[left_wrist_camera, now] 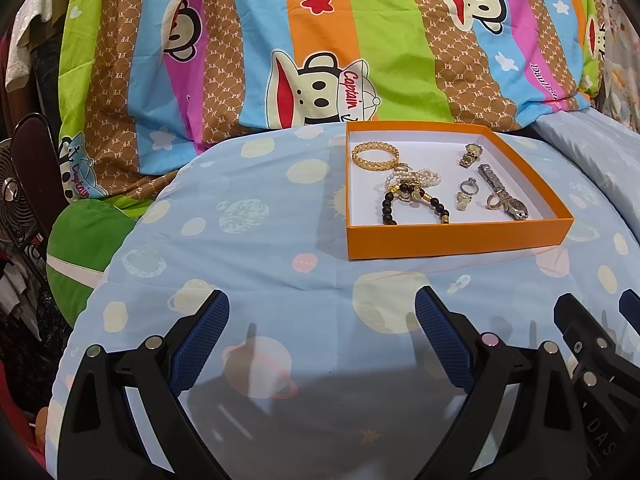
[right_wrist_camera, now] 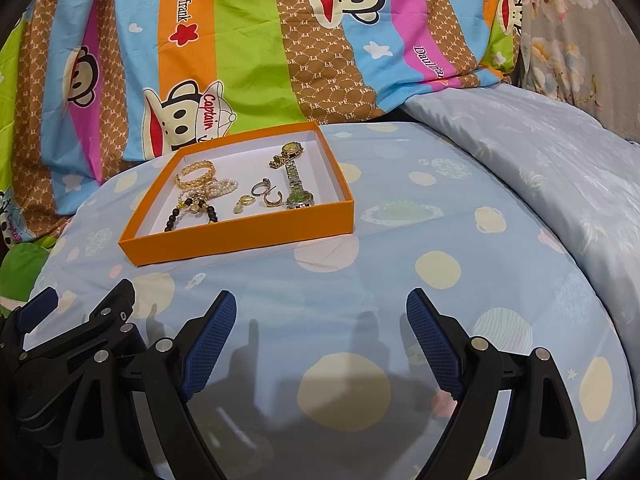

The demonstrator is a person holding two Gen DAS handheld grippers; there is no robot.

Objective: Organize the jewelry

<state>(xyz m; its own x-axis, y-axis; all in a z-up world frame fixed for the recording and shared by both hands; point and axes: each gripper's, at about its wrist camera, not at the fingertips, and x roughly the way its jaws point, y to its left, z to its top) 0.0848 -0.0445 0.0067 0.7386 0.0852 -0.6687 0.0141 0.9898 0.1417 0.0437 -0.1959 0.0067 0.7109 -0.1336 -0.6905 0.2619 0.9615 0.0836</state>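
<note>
Pale blue bedding (left_wrist_camera: 280, 264) printed with planets covers the bed, and both tools hover low over its near part. Nearest, the left hand-held gripper (left_wrist_camera: 322, 336) is released, its blue-padded fingers (left_wrist_camera: 200, 340) spread wide with nothing between them; the right hand-held gripper (right_wrist_camera: 321, 334) is likewise spread and empty, just beside it on the right.

Farther out, a shallow orange box (left_wrist_camera: 452, 240) sits flat on the bedding, right of the left tool and left of the right one. Inside it, on a white floor, lie a dark bead bracelet (left_wrist_camera: 400, 206) at the near left, tangled with pearl strands (left_wrist_camera: 416, 178); a gold bangle (left_wrist_camera: 375, 155) at the far left; three small rings (left_wrist_camera: 466, 188) in the middle; a silver-banded watch (right_wrist_camera: 298, 186) at the near right; and a gold watch (right_wrist_camera: 287, 154) at the far right.

Beyond the box rises a striped cartoon-monkey quilt (left_wrist_camera: 280, 40).
</note>
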